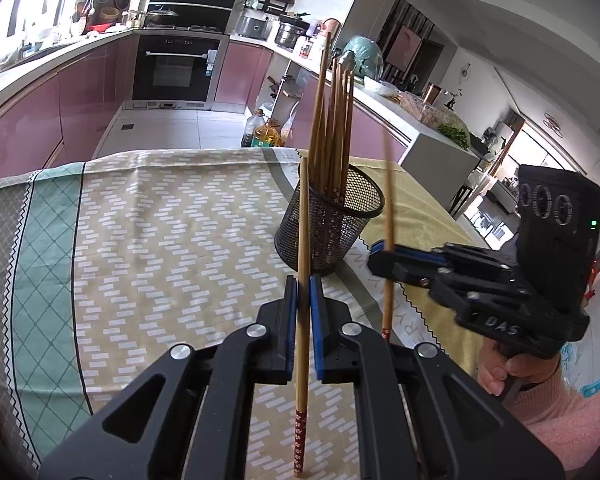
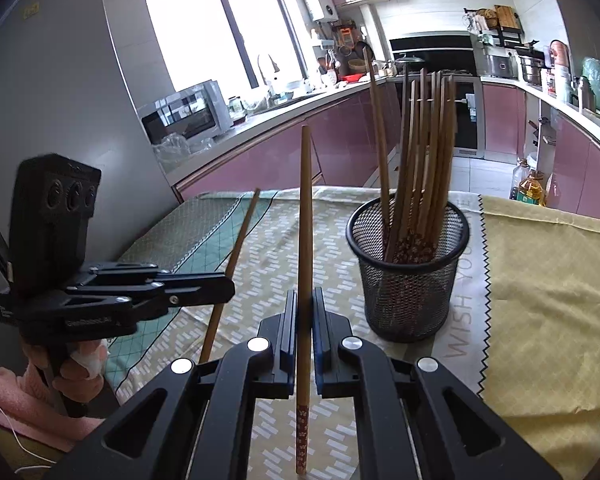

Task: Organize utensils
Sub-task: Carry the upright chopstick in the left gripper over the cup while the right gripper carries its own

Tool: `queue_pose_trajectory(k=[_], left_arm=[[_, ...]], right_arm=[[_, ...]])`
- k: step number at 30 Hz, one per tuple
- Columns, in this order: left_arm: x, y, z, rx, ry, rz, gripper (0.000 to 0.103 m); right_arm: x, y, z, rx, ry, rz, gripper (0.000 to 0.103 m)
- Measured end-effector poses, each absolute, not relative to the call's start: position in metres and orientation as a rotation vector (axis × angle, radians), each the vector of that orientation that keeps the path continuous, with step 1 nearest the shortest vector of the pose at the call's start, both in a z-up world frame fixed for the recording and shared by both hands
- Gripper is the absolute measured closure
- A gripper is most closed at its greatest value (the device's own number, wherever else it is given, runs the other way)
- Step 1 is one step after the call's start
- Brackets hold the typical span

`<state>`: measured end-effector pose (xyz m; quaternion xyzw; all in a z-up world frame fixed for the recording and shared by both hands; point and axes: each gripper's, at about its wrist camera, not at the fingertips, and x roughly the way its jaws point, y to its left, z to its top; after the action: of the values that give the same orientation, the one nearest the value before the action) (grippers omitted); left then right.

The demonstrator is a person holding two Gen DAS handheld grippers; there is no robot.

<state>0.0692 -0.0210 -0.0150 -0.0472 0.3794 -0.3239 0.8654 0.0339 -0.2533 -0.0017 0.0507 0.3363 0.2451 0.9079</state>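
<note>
- My left claw (image 1: pixel 303 280) is clamped on one chopstick (image 1: pixel 302 264), which stands nearly upright, patterned end down.
- My right claw (image 2: pixel 303 294) pinches a second chopstick (image 2: pixel 305 256) the same way.
- The mesh cup (image 2: pixel 407 272) stands on the cloth-covered surface (image 1: pixel 160 220), just beyond both claws, to the right, full of chopsticks (image 2: pixel 424 152) leaning together.

A patterned cloth (image 1: pixel 160 220) and a yellow cloth (image 2: pixel 540 300) cover the desk. Behind stand pink cabinets (image 1: pixel 80 92), an oven (image 1: pixel 176 68) and oil bottles (image 1: pixel 266 134) on the floor.
</note>
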Motion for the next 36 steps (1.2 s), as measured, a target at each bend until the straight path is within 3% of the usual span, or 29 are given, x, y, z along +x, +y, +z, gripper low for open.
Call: queue_pose_trajectory(k=[9,36], left_arm=[[0.064,-0.023,-0.018,-0.075,0.806,-0.692,0.096],[0.069,-0.032,-0.024,-0.061,0.838,-0.69,0.096]], right_arm=[[0.039,-0.228,-0.02,0.024,0.776,0.549,0.097],[0.028,-0.244,-0.005,0.055,0.711,0.53,0.097]])
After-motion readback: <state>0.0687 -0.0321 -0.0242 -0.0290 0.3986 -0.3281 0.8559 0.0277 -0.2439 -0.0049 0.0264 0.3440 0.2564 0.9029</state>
